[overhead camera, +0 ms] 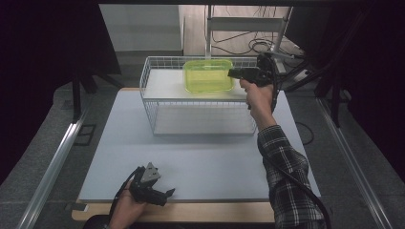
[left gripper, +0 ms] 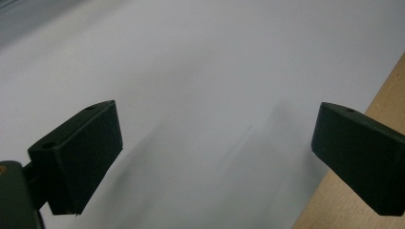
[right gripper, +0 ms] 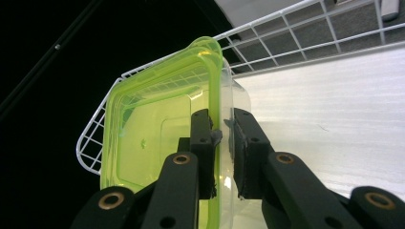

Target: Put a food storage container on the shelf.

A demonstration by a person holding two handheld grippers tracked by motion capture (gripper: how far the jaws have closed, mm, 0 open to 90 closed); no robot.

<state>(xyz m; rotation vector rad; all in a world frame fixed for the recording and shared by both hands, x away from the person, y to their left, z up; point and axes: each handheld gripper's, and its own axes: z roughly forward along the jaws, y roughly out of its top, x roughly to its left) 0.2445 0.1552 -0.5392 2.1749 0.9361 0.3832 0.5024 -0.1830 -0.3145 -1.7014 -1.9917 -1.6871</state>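
between right gripper (right gripper: 222,138) jaws — green lid's (right gripper: 157,138) rim, clamped

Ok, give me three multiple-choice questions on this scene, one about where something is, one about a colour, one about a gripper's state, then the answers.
1. Where is the container?
A. inside the wire basket
B. on the table's near edge
C. on the floor

2. What colour is the container's lid?
A. red
B. yellow-green
C. blue

3. How does the right hand-held gripper stand?
A. wide open over the bare table
B. shut on nothing
C. shut on the container's edge

Answers:
1. A, the high view shows it within the basket's white wire walls.
2. B, both the high view and the right gripper view show a translucent yellow-green lid.
3. C, the right gripper view shows the jaws pinching the rim between them.
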